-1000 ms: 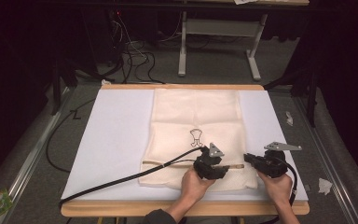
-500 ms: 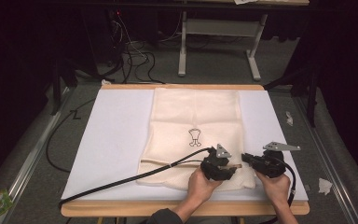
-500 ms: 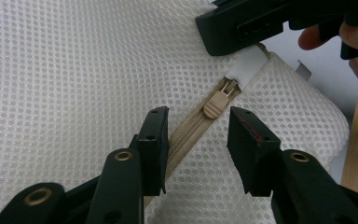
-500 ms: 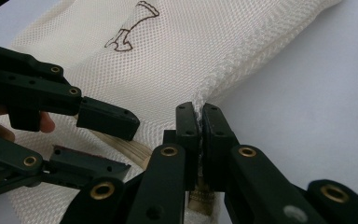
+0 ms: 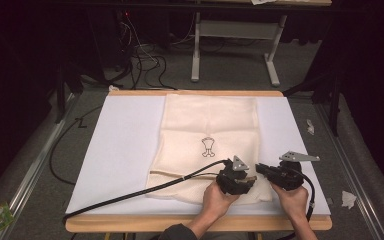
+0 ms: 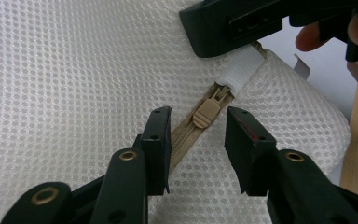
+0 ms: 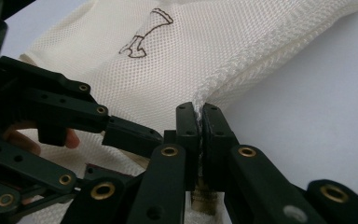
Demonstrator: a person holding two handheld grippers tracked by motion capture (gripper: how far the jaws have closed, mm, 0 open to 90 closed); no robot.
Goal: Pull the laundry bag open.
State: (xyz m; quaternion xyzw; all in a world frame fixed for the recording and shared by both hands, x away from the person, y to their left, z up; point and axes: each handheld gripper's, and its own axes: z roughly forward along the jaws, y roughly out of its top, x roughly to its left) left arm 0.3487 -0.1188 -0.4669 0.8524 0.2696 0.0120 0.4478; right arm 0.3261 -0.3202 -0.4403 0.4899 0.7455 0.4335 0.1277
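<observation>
A cream mesh bag (image 5: 210, 125) with a small dark print (image 5: 208, 146) lies flat on the white board. Its tan zipper runs along the near edge. In the left gripper view my left gripper (image 6: 198, 116) stands open, its jaws on either side of the tan zipper pull (image 6: 207, 108) without touching it. The pull sits at the white tab (image 6: 242, 70) that ends the zipper. My right gripper (image 7: 199, 109) is shut on the bag's seamed corner edge (image 7: 233, 70). In the high view the left gripper (image 5: 249, 179) and the right gripper (image 5: 261, 169) meet at the bag's near right corner.
The white board (image 5: 125, 150) rests on a wooden table, whose front edge (image 5: 130, 224) runs below the hands. The left gripper's black cable (image 5: 130, 196) trails left across the board. Scraps of paper (image 5: 347, 199) lie on the grey floor to the right.
My left gripper has slid to the right along the bag's near edge, closer to the right gripper. The right gripper has stayed put on the corner.
</observation>
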